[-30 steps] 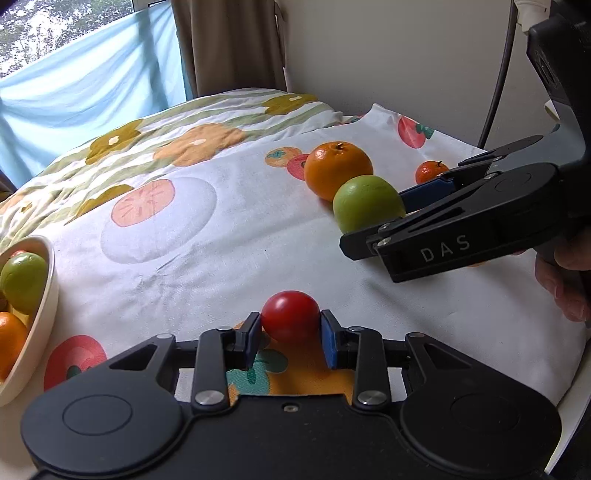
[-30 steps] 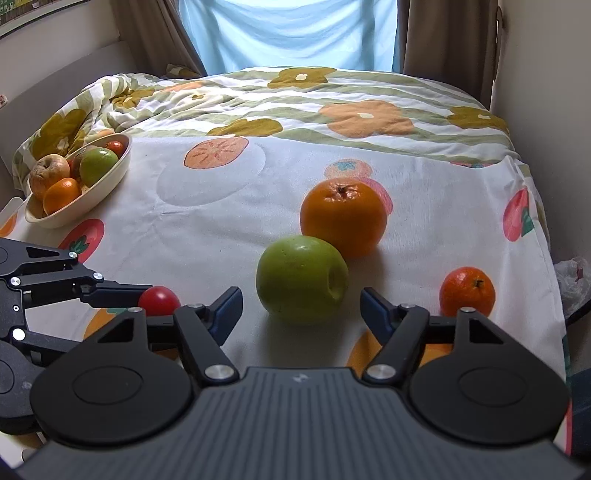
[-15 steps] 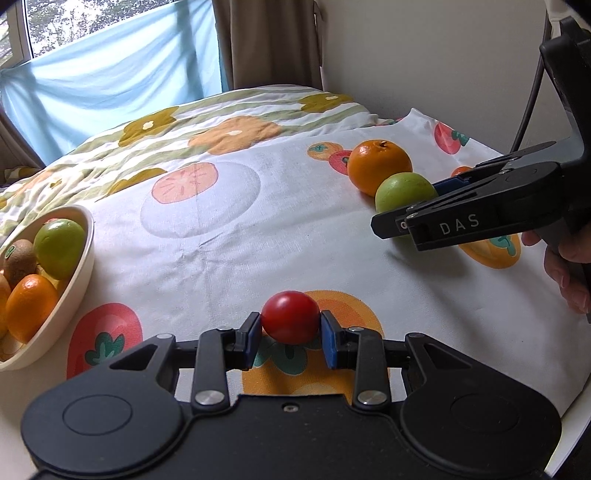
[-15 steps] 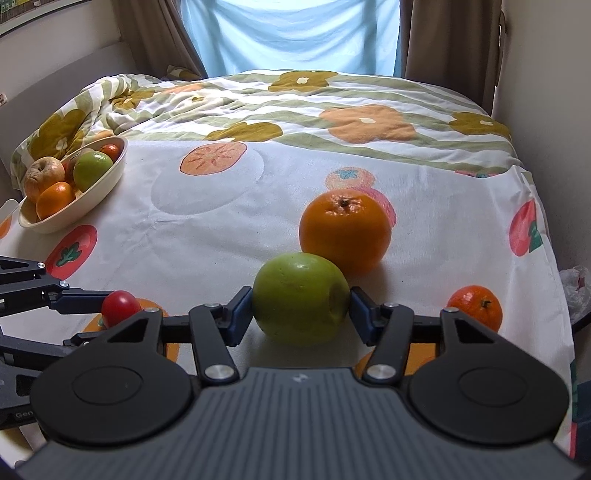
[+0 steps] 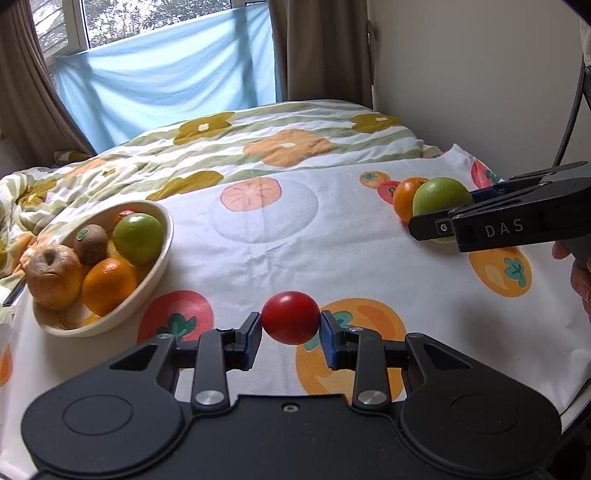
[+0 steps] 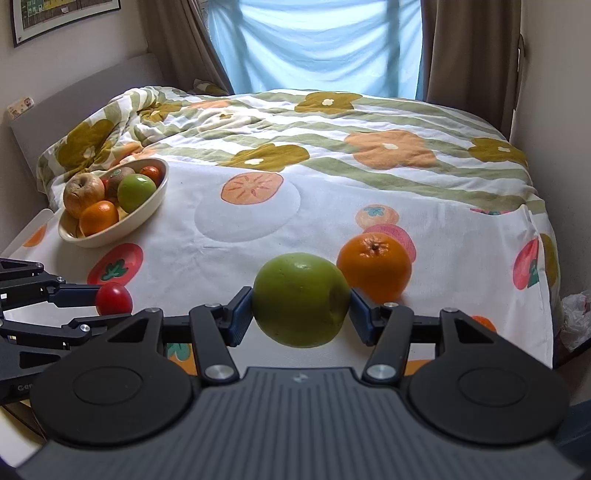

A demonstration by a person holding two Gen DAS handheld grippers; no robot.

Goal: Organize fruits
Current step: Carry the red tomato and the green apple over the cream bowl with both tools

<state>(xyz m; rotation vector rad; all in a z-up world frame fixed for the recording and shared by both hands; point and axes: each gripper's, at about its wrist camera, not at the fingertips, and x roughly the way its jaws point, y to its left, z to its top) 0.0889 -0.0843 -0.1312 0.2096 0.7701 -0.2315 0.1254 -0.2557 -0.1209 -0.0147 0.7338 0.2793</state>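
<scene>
A home bedroom; a bed [image 6: 369, 122] with floral quilt, curtained window [image 5: 155, 37], framed picture [image 6: 62, 14].

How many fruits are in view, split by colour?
Green: 2 (held green apple, second green apple in the bowl)
Orange: 3 (bowl orange, large orange, small orange, partly hidden)
Red: 2 (held red tomato, small red fruit in bowl)
Brown: 2 (wrinkled apple, kiwi)
Total: 9
</scene>
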